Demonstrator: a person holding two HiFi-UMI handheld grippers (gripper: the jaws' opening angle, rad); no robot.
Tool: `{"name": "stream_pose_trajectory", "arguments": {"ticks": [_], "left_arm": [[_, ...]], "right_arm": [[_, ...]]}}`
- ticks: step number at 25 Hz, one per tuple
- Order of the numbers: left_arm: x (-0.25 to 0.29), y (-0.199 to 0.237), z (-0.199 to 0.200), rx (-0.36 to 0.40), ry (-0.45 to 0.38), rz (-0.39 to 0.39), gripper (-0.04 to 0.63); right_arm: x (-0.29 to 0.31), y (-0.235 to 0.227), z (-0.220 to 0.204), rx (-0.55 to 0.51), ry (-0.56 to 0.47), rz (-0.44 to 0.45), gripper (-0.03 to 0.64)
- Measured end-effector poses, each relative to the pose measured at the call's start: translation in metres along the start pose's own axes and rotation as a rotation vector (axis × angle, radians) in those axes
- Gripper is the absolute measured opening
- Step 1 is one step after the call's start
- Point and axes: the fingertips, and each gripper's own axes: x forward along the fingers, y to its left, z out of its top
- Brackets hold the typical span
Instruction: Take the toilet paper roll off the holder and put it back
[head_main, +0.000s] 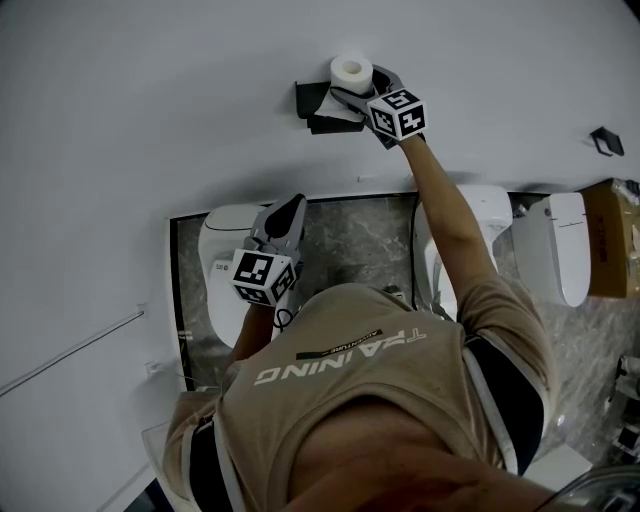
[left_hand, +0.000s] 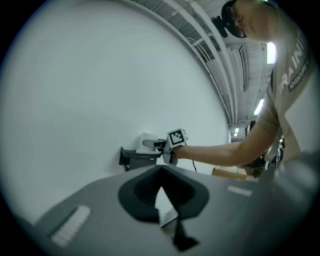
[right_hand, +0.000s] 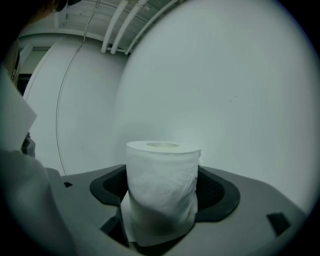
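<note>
Your right tongs (head_main: 357, 88) grip the paper roll (head_main: 351, 69) just above the black holder (head_main: 306, 100) on the wall, while your left tongs (head_main: 288, 210) hang closed and empty.

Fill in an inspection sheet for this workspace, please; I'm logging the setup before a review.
Surface: white wall, bare around the holder.
Job's things: roll upright, just above the black holder; contact unclear.
Clutter: box at far right.
Grippers: right gripper shut on the roll; left gripper shut, empty, away from the holder.
Cables: thin cable below the right arm.
Surroundings: toilets, grey marbled floor.
</note>
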Motion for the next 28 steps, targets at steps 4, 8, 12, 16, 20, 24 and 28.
{"name": "stream_pose_trajectory", "arguments": {"ticks": [4, 8, 12, 16, 20, 24, 28], "left_arm": [[-0.001, -0.005, 0.000, 0.005, -0.003, -0.017, 0.000], [-0.004, -0.004, -0.004, -0.006, 0.003, -0.020, 0.000], [-0.005, -0.006, -0.004, -0.009, 0.000, -0.032, 0.000], [-0.008, -0.011, -0.005, -0.001, -0.012, -0.051, 0.000], [-0.017, -0.020, -0.008, 0.003, -0.020, -0.079, 0.000], [-0.028, -0.026, -0.020, -0.009, -0.015, -0.098, 0.000], [-0.041, -0.028, -0.030, -0.014, -0.007, -0.111, 0.000]], "right_arm": [[-0.007, 0.002, 0.007, 0.008, -0.039, 0.000, 0.353], [-0.023, 0.000, 0.008, 0.044, -0.071, -0.021, 0.353], [-0.042, 0.001, 0.004, 0.050, -0.080, -0.055, 0.353], [-0.067, 0.012, 0.004, 0.032, -0.098, -0.075, 0.352], [-0.099, 0.034, 0.007, -0.001, -0.104, -0.102, 0.351], [-0.134, 0.066, -0.001, -0.029, -0.087, -0.096, 0.350], [-0.170, 0.094, -0.020, -0.025, -0.094, -0.128, 0.217]]}}
